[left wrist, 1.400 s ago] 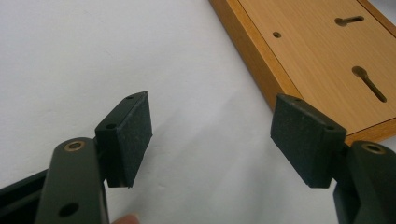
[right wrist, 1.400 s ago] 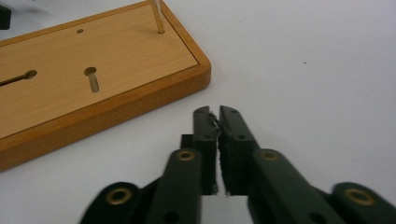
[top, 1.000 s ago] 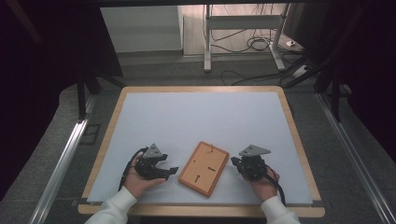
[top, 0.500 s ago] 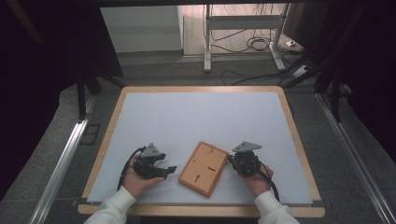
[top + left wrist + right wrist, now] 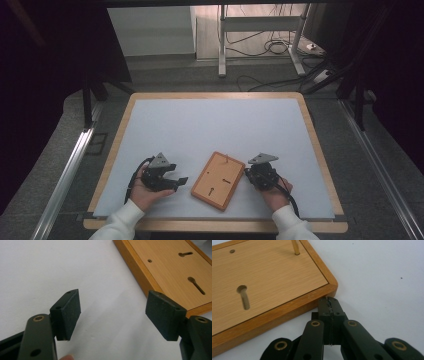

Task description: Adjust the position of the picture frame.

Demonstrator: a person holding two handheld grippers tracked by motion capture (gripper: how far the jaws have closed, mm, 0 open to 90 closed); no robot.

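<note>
Two hand-held grippers flank the wooden board: left spread, right clenched empty, seemingly touching its edge.

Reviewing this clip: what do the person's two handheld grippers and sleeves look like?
Both the left gripper and the right gripper are black, each topped with a grey three-cornered plate and trailing a black cable. Their jaws are black link arms with brass-coloured pivot rings, ending in flat, dark, rectangular pads. The person wears white sleeves with ribbed cuffs.
</note>
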